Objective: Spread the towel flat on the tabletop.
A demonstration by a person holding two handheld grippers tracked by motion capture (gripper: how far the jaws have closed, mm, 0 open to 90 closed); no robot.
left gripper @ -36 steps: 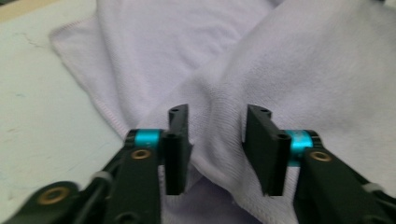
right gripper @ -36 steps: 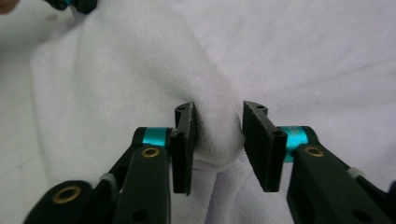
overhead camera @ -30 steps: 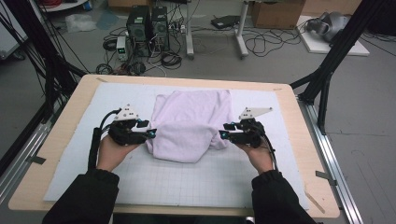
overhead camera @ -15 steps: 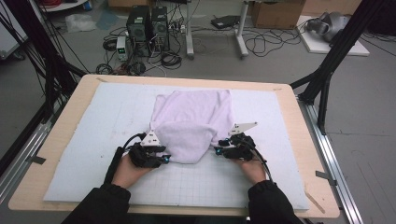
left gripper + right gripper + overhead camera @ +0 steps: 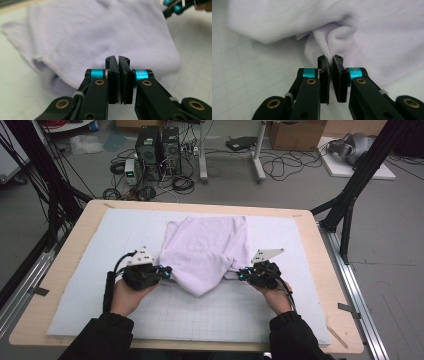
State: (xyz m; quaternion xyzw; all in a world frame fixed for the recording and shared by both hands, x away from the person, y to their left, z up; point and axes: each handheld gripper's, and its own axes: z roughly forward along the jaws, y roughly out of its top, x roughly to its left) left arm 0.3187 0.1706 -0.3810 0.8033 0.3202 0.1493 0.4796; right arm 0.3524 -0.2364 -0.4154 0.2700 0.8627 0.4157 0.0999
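On the white mat [image 5: 100,250] that covers the bench [image 5: 70,240], a pale lilac garment [image 5: 207,250] lies spread across the middle, its far edge toward the far side and its near edge drooping in a rounded point toward the person. Left tongs [image 5: 167,271] sit at the garment's near left edge, held in the person's left hand [image 5: 127,295]. Their jaws have just been closing and in the left gripper view they stand pressed together, the left tongs [image 5: 117,62] meeting right at the hemmed edge of the garment [image 5: 100,37]; whether any cloth is pinched between them cannot be told. Right tongs [image 5: 241,275] sit at the garment's near right edge, held in the right hand [image 5: 277,297]. Their jaws have also just been closing, and in the right gripper view the right tongs [image 5: 330,62] grip a ribbed fold of the garment [image 5: 374,37], the cloth bunching up just beyond the tips. Both pairs of tongs lie low on the mat, well apart, with the garment's near point between them.
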